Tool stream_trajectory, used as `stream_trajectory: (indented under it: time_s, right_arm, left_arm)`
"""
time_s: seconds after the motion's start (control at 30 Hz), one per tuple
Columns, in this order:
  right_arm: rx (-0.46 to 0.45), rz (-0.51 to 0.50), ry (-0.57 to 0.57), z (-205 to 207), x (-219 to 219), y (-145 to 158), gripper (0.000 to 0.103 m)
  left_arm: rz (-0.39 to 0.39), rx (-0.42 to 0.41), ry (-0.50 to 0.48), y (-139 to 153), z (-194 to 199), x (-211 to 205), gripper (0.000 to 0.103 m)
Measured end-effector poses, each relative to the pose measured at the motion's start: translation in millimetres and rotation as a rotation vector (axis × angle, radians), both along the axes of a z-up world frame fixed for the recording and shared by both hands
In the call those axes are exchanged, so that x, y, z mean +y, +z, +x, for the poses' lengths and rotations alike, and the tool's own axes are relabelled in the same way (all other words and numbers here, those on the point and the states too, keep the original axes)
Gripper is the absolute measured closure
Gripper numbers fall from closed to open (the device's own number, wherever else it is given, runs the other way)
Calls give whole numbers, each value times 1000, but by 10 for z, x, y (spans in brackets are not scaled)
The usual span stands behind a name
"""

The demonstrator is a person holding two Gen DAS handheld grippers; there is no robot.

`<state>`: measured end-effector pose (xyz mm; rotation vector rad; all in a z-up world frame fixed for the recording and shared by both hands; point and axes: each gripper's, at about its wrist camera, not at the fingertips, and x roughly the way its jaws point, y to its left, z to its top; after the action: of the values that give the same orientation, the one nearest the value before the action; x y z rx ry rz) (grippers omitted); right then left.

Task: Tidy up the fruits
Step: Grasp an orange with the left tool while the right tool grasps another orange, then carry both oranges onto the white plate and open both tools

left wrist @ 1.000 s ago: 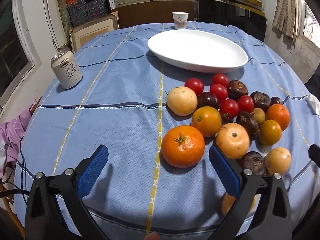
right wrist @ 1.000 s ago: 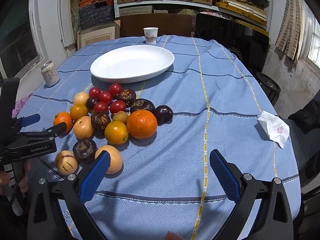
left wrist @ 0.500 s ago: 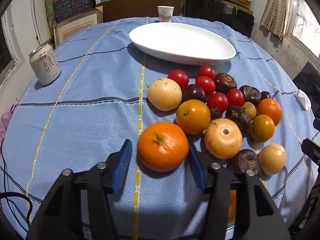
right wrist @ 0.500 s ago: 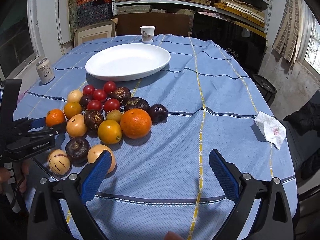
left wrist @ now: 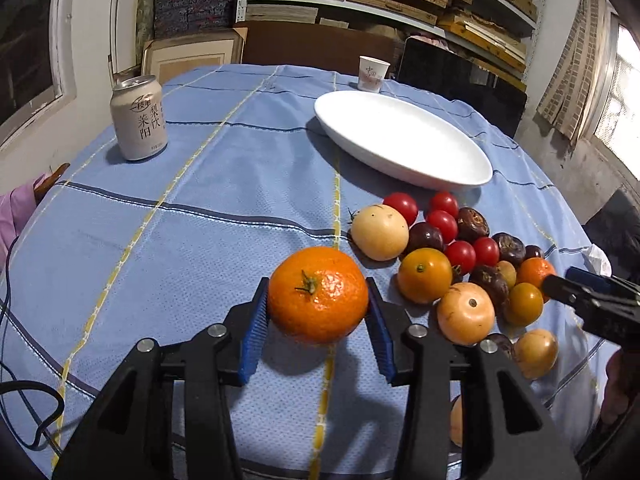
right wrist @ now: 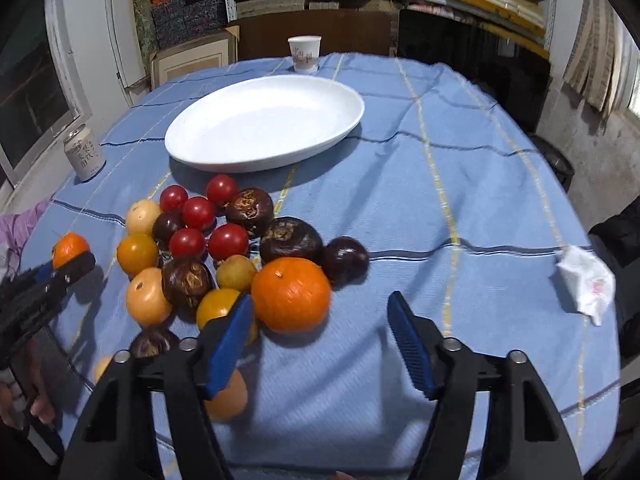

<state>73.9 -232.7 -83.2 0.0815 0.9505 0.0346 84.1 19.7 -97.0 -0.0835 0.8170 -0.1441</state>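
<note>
Left gripper [left wrist: 318, 312] clamped on a tangerine [left wrist: 318, 294] beside the fruit pile. Right gripper [right wrist: 318, 334] closing, pads not yet touching a larger orange [right wrist: 291, 294]; likely to nudge neighbouring fruits rolling.

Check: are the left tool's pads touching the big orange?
Touching. The left wrist view shows both blue pads of the left tool pressed against the sides of the orange, no gap.

Left gripper [left wrist: 318, 304] clamps a fruit (both pads pressing); right gripper [right wrist: 320, 322] jaws are closing, pads unpressed.
</note>
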Motion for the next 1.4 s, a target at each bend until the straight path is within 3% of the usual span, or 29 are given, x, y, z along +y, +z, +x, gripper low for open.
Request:
stream_trajectory:
  time_s: [0.27,0.3,0.33,0.5,0.77,0.97,1.1,1.23,1.33,1.4]
  right_arm:
    - [60,124,-29,181,24,-74,39]
    - [72,149,-31,195,17,-84,51]
    - [79,134,-35,181,27,-88,56]
    - [76,160,-23,72,11,-67,57]
    - [-103,17,-21,-248,-43,238,57]
    - [-220,-23,1,-228,-108,653,57]
    - [-270,-63,18,-108,-119,868,57]
    - [-281,-76,31,326,-138,1033,57]
    - [-265,-95,60,789,-115,1053,57]
    - [-252,-110,78,1041,-74,995,57]
  left_arm:
    - [-32,17,-14,-25,45,15,58]
    - [-31,17,-14,-31,46,18,58]
    - [-33,17,-13,-31,45,23,58]
    - [-51,19,-5,-31,52,54,58]
    - [24,-36,-56,113,-73,-73,58]
    - [3,-84,-79,544,-76,-15,58]
    - [8,-114,-91,846,109,-21,58]
    - [8,-99,-139,1080,547,-200,58]
    - [40,-92,-147,1119,982,-360,58]
    - [-4,-41,-153,1045,1341,-409,58]
